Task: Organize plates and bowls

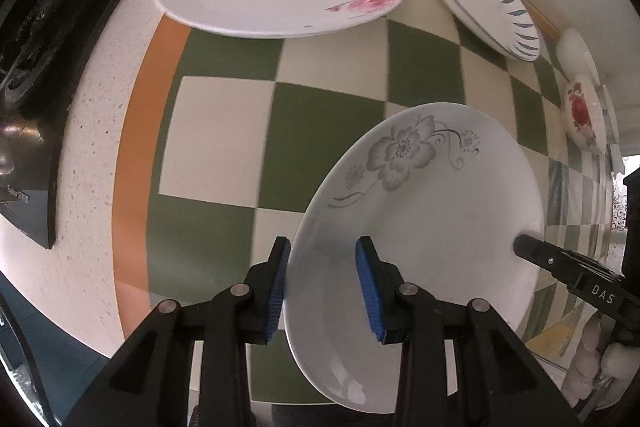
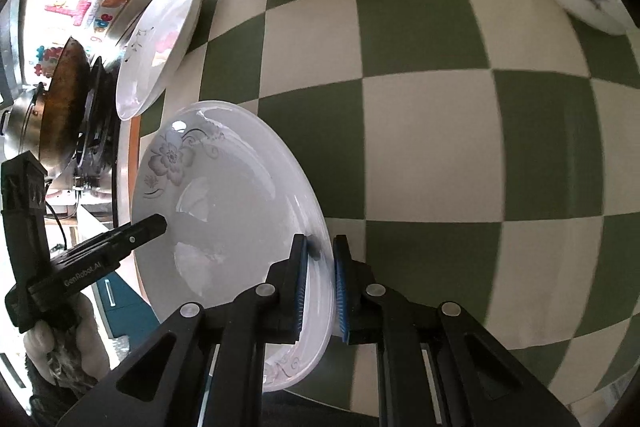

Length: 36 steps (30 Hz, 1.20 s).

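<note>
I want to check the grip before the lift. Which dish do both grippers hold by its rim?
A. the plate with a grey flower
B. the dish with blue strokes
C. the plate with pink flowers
A: the left gripper and right gripper both clamp the rim of the grey-flower plate.

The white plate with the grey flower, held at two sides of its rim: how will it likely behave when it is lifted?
The grey-flower plate looks like glazed ceramic: probably stiff and breakable. Its glossy surface shows reflections, so the thin rim may slip between the pads of the left gripper and the right gripper. Held at opposite edges, it should stay fairly level.
</note>
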Each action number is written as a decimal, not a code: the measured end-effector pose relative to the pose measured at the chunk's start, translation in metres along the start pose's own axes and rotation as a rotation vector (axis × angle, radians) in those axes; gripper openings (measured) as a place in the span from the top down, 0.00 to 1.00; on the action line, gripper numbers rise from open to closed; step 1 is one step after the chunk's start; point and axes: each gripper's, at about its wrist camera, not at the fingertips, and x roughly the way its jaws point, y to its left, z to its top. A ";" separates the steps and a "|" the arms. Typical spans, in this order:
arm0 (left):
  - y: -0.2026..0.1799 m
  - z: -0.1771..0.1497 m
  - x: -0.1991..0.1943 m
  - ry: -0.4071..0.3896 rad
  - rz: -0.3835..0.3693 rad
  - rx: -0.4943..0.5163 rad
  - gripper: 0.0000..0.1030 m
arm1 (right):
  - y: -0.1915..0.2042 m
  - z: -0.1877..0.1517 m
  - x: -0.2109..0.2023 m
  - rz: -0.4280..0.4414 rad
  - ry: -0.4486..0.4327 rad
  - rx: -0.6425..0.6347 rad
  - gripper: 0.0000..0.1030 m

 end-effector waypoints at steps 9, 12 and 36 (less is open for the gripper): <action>-0.041 -0.001 -0.010 -0.019 -0.024 0.040 0.70 | -0.033 0.003 -0.047 0.000 -0.051 0.009 0.86; -0.053 -0.001 -0.007 -0.020 -0.032 0.055 0.70 | -0.047 0.002 -0.056 -0.005 -0.064 0.017 0.86; -0.120 0.014 0.039 0.034 0.044 0.122 0.70 | -0.122 0.001 -0.057 -0.036 -0.059 0.077 0.86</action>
